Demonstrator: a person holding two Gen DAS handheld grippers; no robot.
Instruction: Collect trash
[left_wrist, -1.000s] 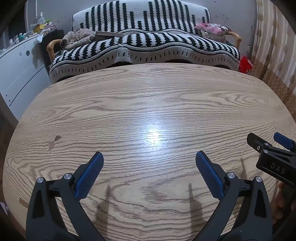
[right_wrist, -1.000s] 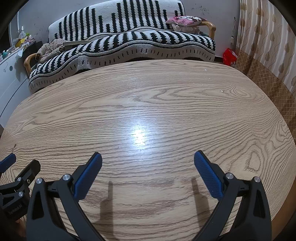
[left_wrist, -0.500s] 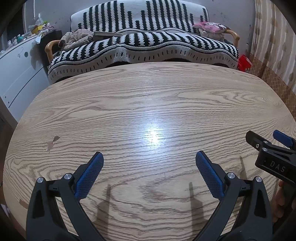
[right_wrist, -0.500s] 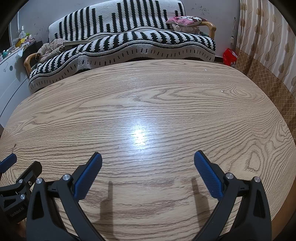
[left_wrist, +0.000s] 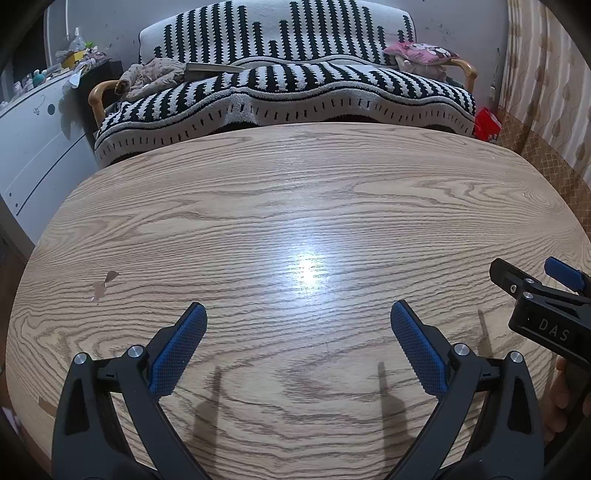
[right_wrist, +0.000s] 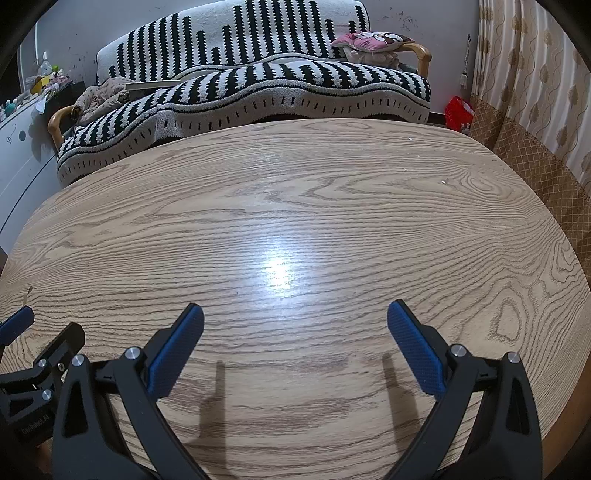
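Observation:
No trash shows in either view. My left gripper (left_wrist: 298, 314) is open and empty, its blue-padded fingers spread wide over the wooden table (left_wrist: 295, 206). My right gripper (right_wrist: 295, 314) is also open and empty over the same table (right_wrist: 295, 192). The right gripper's side shows at the right edge of the left wrist view (left_wrist: 532, 284). The left gripper's side shows at the lower left of the right wrist view (right_wrist: 40, 339). A small chipped brown mark (left_wrist: 103, 284) sits on the table's left part.
A sofa with a black-and-white striped cover (left_wrist: 280, 96) stands behind the table's far edge. A pink cushion (left_wrist: 421, 51) lies on its right arm. A red bag (right_wrist: 458, 112) sits on the floor by the curtain (right_wrist: 535, 92). A white cabinet (left_wrist: 33, 136) stands left.
The left wrist view has shifted slightly, so the sofa sits a little lower and nearer. The right wrist view is nearly unchanged. Both grippers stay open.

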